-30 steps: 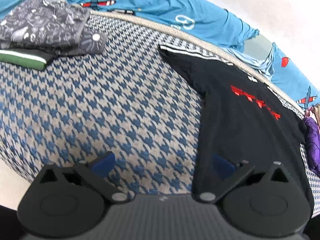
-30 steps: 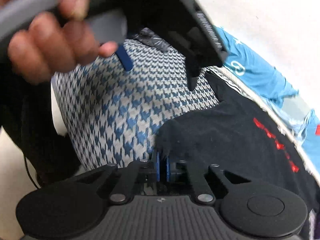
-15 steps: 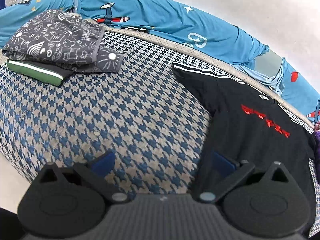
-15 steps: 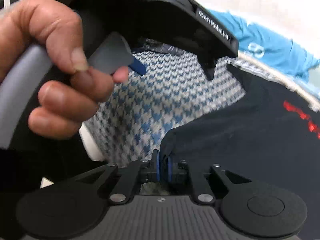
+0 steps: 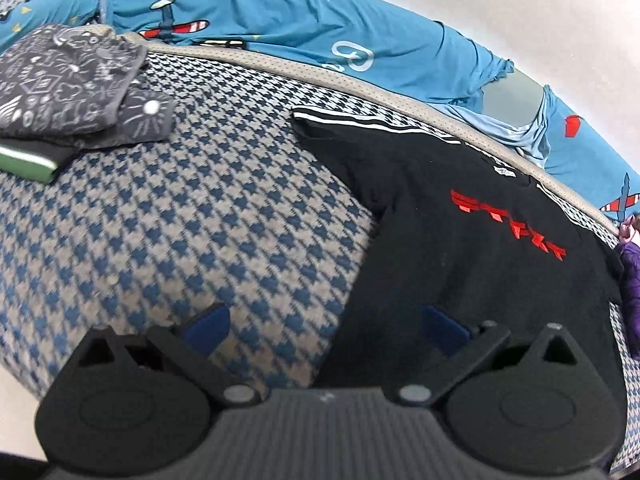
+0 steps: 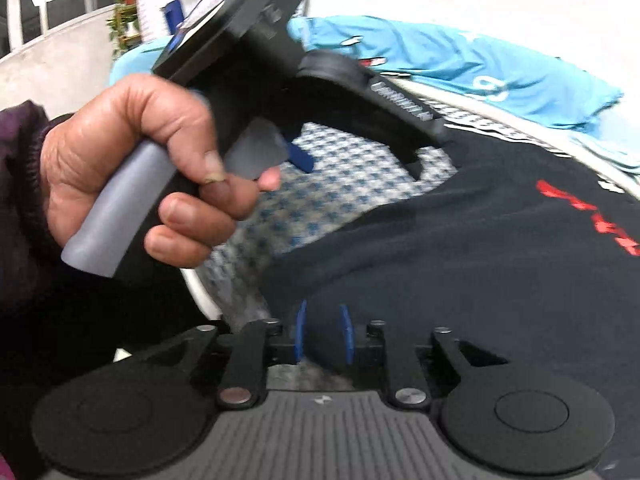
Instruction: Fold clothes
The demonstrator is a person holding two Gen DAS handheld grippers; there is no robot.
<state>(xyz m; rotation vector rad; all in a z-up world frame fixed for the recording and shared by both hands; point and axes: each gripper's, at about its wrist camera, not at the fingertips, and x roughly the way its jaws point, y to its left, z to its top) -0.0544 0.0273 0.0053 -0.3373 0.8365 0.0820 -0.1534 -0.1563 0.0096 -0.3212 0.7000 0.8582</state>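
Houndstooth blue-beige cushion (image 5: 168, 216) fills surface. Teal aeroplane-print garment (image 5: 304, 28) bunched along far edge, 12 o'clock, unfolded. Black T-shirt (image 5: 472, 264) with red lettering spread flat at 3 o'clock, sleeve out, no fold made yet. Folded grey doodle-print piece (image 5: 68, 84) stacked on green-edged one (image 5: 28, 160) at 10 o'clock: done. Left gripper (image 5: 324, 328) wide apart, straddling shirt's side edge. Right gripper (image 6: 324, 332) pads slightly parted over hem, apparently holding nothing. Most work remains.
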